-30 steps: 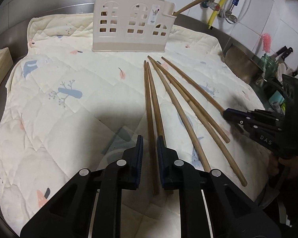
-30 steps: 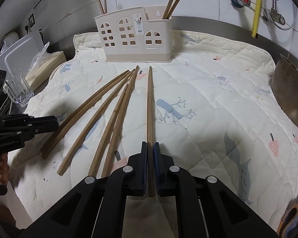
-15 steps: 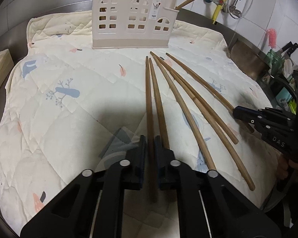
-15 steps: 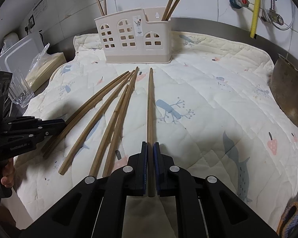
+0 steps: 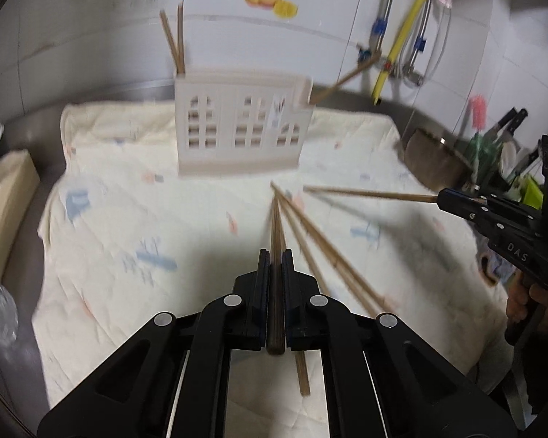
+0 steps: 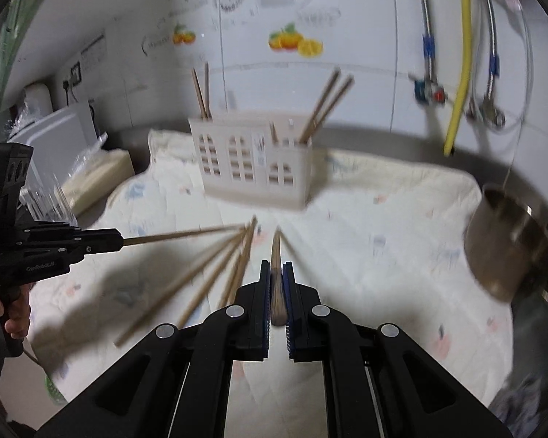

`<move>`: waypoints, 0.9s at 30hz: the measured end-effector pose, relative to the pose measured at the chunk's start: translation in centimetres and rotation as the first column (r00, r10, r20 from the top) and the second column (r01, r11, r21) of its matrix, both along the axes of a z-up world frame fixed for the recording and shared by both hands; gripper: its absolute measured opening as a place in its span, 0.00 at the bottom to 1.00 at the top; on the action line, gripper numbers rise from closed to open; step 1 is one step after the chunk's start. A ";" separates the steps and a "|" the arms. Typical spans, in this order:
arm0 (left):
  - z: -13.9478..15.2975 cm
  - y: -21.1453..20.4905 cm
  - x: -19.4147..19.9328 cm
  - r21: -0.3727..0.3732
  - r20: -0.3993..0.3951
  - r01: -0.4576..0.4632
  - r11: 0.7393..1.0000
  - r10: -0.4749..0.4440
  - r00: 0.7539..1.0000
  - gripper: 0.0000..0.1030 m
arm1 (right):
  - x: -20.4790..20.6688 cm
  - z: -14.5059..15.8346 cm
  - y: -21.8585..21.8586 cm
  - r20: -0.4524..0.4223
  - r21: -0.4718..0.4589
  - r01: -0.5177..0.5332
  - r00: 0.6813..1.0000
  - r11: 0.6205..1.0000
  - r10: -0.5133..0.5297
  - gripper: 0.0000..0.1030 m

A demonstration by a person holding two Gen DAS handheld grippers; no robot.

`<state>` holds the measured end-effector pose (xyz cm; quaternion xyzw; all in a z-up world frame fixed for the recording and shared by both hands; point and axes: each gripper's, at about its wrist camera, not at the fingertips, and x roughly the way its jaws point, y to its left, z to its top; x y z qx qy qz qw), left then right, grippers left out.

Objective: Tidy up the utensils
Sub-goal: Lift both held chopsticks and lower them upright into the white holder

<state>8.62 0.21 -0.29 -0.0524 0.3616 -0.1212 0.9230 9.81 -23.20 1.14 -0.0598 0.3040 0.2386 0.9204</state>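
Currently: long brown wooden chopsticks, blurred. Left gripper (image 5: 275, 266) clamps one chopstick (image 5: 276, 226) tight; right gripper (image 6: 277, 273) clamps another chopstick (image 6: 276, 255), both raised above the quilted mat (image 5: 128, 219). Three loose chopsticks (image 5: 321, 252) lie on it. Only the right view shows four chopsticks standing in the beige holder (image 6: 252, 160).

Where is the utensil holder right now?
The utensil holder stands at the far edge of the quilted mat, centre of both wrist views, just beyond the tips of the loose chopsticks.
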 end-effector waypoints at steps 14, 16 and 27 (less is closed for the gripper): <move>6.3 0.4 4.7 0.034 0.093 0.035 0.999 -0.038 0.995 0.05 | 5.0 8.7 1.7 0.092 -0.004 -0.089 0.992 0.996 0.089 0.06; 6.9 0.5 5.3 0.030 0.094 0.042 0.999 -0.045 0.995 0.05 | 5.6 9.8 1.9 0.094 0.001 -0.104 0.990 0.995 0.103 0.06; 14.3 2.5 6.1 0.036 0.222 0.025 0.999 -0.032 0.974 0.05 | 8.8 15.4 2.0 0.131 -0.001 -0.120 0.984 0.993 0.120 0.06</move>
